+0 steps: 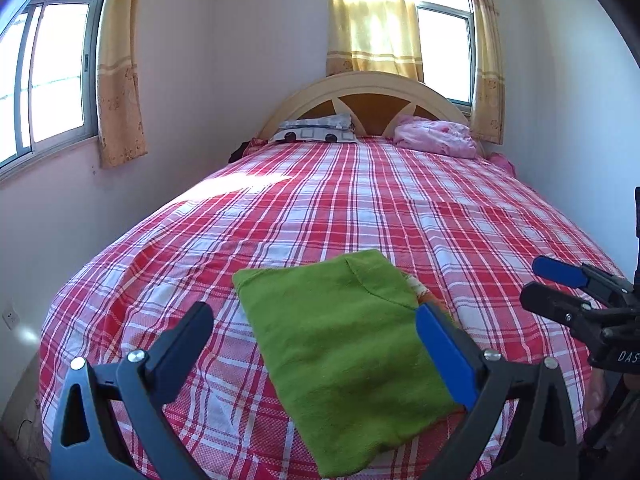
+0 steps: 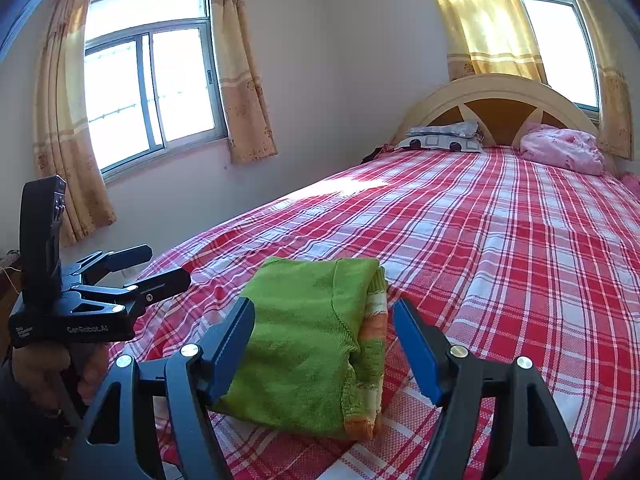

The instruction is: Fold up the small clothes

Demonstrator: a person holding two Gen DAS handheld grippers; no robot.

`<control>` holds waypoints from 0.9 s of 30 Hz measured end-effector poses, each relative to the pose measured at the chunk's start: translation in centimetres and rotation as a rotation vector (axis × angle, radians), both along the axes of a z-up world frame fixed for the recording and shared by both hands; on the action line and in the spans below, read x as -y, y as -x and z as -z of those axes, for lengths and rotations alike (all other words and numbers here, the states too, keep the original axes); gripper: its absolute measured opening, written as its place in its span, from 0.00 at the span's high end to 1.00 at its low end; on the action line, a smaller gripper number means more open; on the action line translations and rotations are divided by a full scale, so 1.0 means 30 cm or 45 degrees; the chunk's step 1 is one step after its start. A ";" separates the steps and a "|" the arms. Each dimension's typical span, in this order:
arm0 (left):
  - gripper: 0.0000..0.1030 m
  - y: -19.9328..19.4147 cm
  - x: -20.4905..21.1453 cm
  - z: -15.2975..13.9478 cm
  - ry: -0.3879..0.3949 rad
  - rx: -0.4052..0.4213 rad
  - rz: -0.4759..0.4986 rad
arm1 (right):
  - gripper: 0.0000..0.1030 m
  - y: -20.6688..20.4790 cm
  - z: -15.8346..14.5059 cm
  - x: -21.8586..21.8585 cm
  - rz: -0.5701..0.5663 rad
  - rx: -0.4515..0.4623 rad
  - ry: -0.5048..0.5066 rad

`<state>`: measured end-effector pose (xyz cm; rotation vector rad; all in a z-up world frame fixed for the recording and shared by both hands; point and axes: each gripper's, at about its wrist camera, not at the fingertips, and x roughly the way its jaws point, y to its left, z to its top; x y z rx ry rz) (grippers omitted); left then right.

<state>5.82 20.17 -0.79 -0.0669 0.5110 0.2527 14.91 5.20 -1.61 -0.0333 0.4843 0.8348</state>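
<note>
Green knit garment [image 2: 308,340] lies folded into a compact rectangle on the red-and-white plaid bedspread [image 2: 500,248], lower centre in both views, near the foot end of the bed. Top layer is plain green. Along its right edge in the right wrist view the stacked layers show, with orange, white and green striped cuffs or hems and a curved seam running down the top layer. In the left wrist view it reads as a flat green slab [image 1: 344,352] with a bit of stripe peeking out at its upper right edge.

Left gripper [image 1: 316,332] is spread wide above the garment, nothing between the pads, released. Right gripper [image 2: 324,340] is likewise spread, the garment seen between the fingers but not pinched; released. A hand [image 2: 44,364] holds the left tool at lower left of the right wrist view.

Edges and room: the bedspread runs bare from the garment up to the headboard [image 1: 364,92]. Patterned pillow [image 1: 316,130] and pink bundle [image 1: 436,136] sit at the far end, well apart from the garment. Wall and window [image 2: 148,92] on the left side of frame, bed edge close to it. Sun patch on the upper left part of the bedspread.
</note>
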 end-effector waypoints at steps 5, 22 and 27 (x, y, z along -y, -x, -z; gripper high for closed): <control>0.00 0.001 0.003 0.000 0.001 -0.002 -0.001 | 0.29 0.000 0.007 -0.003 0.003 0.002 0.013; 0.00 0.004 -0.002 0.001 0.006 -0.004 0.003 | 0.29 0.009 0.004 -0.004 0.006 0.000 0.015; 0.00 0.004 -0.006 0.003 0.006 -0.005 0.002 | 0.29 0.011 0.002 -0.006 0.002 -0.002 0.020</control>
